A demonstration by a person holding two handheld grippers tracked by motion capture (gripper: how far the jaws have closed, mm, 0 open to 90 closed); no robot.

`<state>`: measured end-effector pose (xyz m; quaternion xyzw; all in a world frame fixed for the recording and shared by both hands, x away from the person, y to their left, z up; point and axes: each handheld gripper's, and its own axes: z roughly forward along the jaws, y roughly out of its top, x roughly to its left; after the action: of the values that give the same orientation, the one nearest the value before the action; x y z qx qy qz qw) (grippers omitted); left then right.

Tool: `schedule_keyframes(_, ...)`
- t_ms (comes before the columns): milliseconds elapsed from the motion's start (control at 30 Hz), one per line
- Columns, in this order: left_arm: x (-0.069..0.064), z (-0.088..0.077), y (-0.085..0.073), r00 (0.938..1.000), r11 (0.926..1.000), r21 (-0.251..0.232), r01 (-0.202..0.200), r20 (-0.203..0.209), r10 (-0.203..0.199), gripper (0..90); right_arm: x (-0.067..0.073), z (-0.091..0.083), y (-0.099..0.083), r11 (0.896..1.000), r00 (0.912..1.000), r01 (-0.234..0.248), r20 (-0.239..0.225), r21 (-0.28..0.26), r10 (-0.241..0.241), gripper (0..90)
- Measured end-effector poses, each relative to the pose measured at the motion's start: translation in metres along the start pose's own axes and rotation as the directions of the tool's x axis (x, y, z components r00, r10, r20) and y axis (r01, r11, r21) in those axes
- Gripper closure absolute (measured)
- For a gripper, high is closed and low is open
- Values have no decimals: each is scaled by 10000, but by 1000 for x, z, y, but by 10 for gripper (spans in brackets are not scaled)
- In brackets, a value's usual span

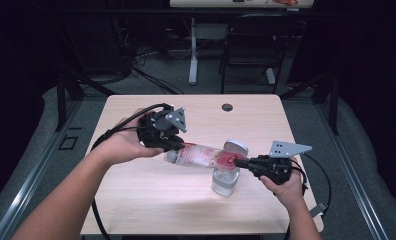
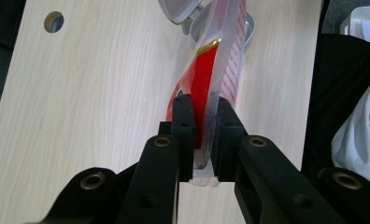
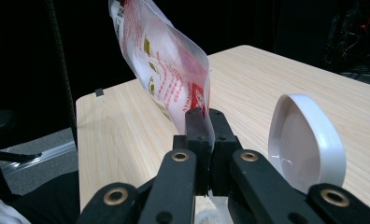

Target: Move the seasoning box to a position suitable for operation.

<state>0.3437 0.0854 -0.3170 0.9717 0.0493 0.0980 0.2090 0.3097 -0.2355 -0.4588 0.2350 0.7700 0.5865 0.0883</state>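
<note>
A clear plastic pouch (image 1: 201,156) with red print hangs stretched between both grippers above the table. My left gripper (image 1: 178,145) is shut on its left end; in the left gripper view the jaws (image 2: 202,105) pinch the pouch (image 2: 220,56) at its sealed edge. My right gripper (image 1: 241,162) is shut on the other end, and the right gripper view has its jaws (image 3: 204,116) clamped on the pouch's (image 3: 164,60) corner. Below that end stands a clear container (image 1: 225,181) with its white flip lid (image 1: 235,147) open. The lid (image 3: 304,140) stands upright just right of the right jaws.
The light wood table (image 1: 151,195) has a round cable hole (image 1: 227,107) near its far edge. A black chair (image 1: 256,40) and a white desk leg (image 1: 193,50) stand beyond it. Black cables trail from both grippers over the table's sides.
</note>
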Motion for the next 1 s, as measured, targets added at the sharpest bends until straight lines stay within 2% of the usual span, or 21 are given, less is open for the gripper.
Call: schedule_keyframes(1000,-1,-1,13,9993,9988,347,-343,-151,348,840,-2,-2,-3,9999,9999,-112,11,47,112,899)
